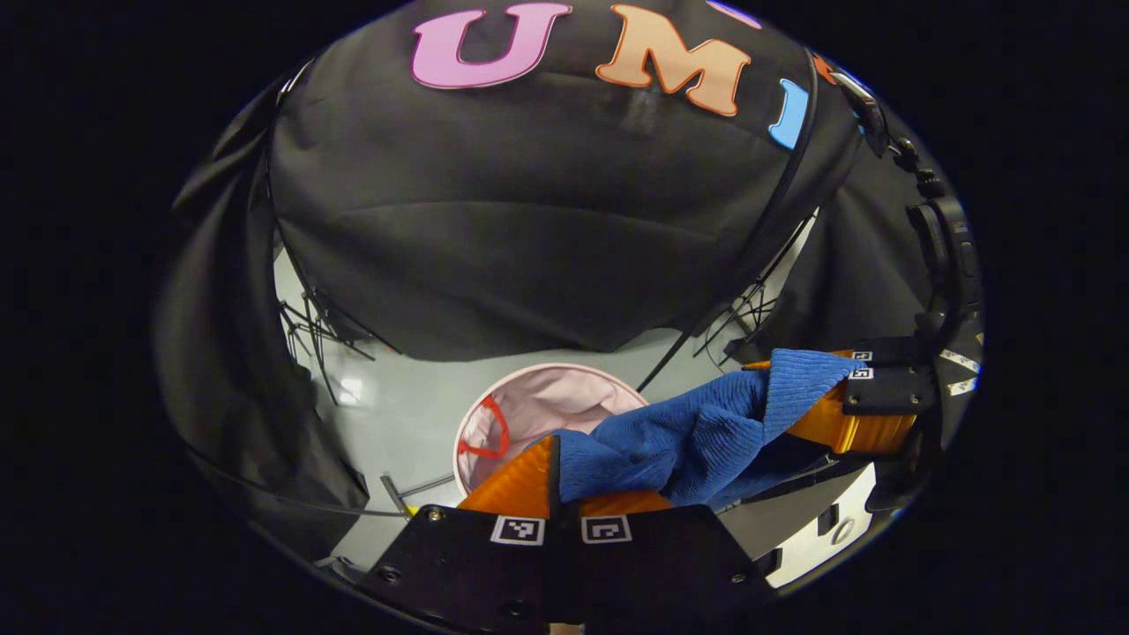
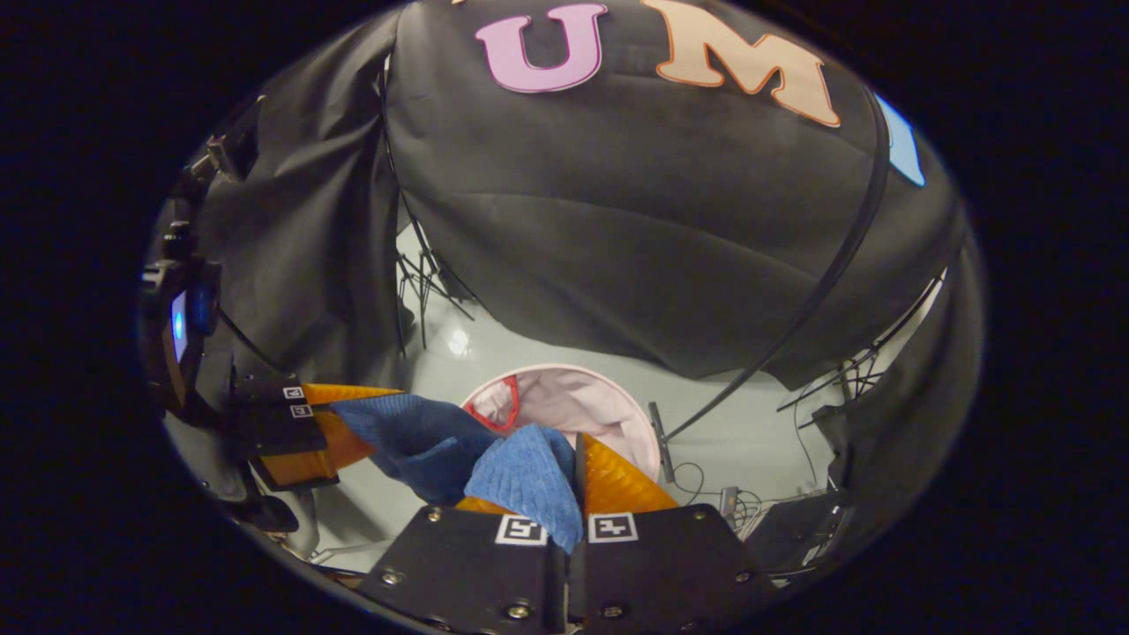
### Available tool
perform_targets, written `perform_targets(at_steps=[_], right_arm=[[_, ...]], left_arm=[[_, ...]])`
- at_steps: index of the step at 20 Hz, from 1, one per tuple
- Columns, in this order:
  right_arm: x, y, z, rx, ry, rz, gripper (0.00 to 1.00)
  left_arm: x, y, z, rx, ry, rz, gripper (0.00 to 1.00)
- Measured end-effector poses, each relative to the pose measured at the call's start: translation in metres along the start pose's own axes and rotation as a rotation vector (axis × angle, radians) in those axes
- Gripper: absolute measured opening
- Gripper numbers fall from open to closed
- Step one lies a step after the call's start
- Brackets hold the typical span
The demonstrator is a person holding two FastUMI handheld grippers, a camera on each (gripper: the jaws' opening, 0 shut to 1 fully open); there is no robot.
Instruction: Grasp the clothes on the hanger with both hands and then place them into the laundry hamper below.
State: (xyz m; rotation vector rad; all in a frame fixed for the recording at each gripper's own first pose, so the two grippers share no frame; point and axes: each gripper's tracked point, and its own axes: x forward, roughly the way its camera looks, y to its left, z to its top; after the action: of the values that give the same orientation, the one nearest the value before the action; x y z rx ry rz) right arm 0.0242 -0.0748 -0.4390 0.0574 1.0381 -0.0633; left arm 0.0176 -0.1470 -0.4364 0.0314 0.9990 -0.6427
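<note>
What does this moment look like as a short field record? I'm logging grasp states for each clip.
garment: blue cloth, stretched between both grippers
left gripper: shut on one end of the cloth
right gripper: shut on the other end
hamper: pink, open, on the floor below the cloth
cloth in hamper: not yet

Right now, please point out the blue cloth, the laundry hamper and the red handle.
blue cloth (image 1: pixel 697 441): left gripper view, middle folds.
laundry hamper (image 2: pixel 573 397): right gripper view, pink inner lining.
red handle (image 1: pixel 494 432): left gripper view, loop's right side.
</note>
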Motion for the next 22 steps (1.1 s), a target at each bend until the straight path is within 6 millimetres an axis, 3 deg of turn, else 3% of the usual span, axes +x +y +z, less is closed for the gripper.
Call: perform_targets(at_steps=[4, 5, 6, 9, 17, 20, 22], right_arm=[[0.001, 0.004, -0.014, -0.011, 0.070, 0.012, 0.09], [0.004, 0.006, -0.018, -0.010, 0.083, 0.018, 0.14], [0.005, 0.010, -0.022, -0.006, 0.089, 0.028, 0.09], [0.007, 0.010, -0.023, -0.006, 0.091, 0.030, 0.11], [-0.001, 0.012, -0.014, -0.003, 0.054, 0.032, 0.11], [-0.009, 0.013, 0.002, 0.012, 0.015, 0.032, 0.11], [-0.020, 0.012, 0.016, 0.022, -0.029, 0.028, 0.11]], left_arm=[[0.007, 0.004, -0.020, -0.027, 0.061, -0.001, 0.04], [0.005, 0.002, -0.019, -0.031, 0.061, -0.002, 0.05], [0.005, 0.002, -0.019, -0.035, 0.064, -0.006, 0.07], [0.004, -0.001, -0.014, -0.040, 0.055, -0.011, 0.16], [0.005, -0.001, -0.006, -0.024, 0.032, -0.012, 0.16], [-0.003, 0.002, 0.009, -0.013, -0.012, -0.007, 0.16], [-0.016, -0.008, 0.028, 0.000, -0.063, -0.012, 0.16]])
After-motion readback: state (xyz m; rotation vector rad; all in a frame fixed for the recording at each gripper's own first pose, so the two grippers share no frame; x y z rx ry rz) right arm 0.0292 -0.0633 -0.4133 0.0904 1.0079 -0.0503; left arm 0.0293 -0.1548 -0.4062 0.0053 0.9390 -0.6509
